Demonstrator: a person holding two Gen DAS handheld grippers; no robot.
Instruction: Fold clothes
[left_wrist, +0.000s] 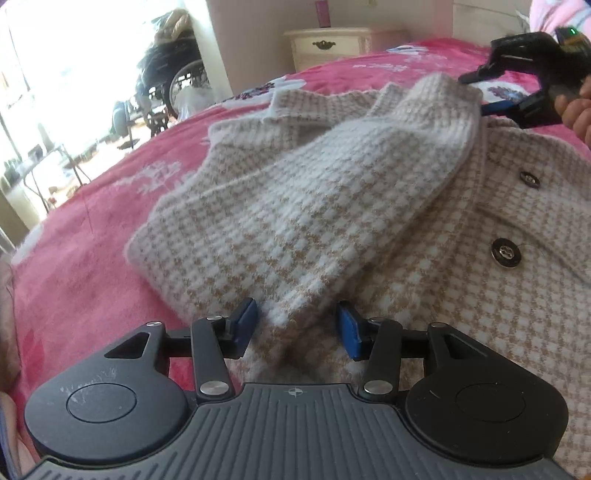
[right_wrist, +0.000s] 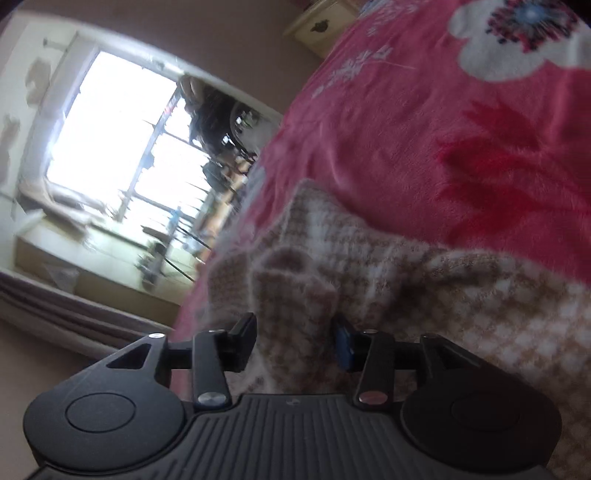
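Bed (left_wrist: 92, 258): pink floral blanket, fills both views. Nightstand (left_wrist: 325, 46) at the far end.

Cardigan (left_wrist: 461, 314): cream-and-tan houndstooth knit, lying on the blanket with its button front up; two dark buttons (left_wrist: 504, 253) show along the placket. Collar (left_wrist: 284, 101) lies toward the nightstand end and the body runs back toward the left wrist camera, so the long axis goes near-to-far along the bed, neck end away. Hem is out of view.

Sleeve (left_wrist: 295, 206): brought across the front on a slant from the near left up toward the far right, cuff end raised off the body. It hangs as a sagging span, not laid flat.

Progress, as a judgement: the side portion on the blanket looks turned in with a straight edge, and the sleeve is mid-placement. The other side cannot be seen, so how much is folded there I cannot tell. Setting the sleeve down and any crosswise fold appear left.

Right tongs (left_wrist: 476, 92): pinching the sleeve's cuff end, held up; right wrist view shows fabric bunched between the fingers, blurred.

Left tongs (left_wrist: 295, 330): spread, low over the near end of the sleeve, knit lying between the fingers but not gripped.
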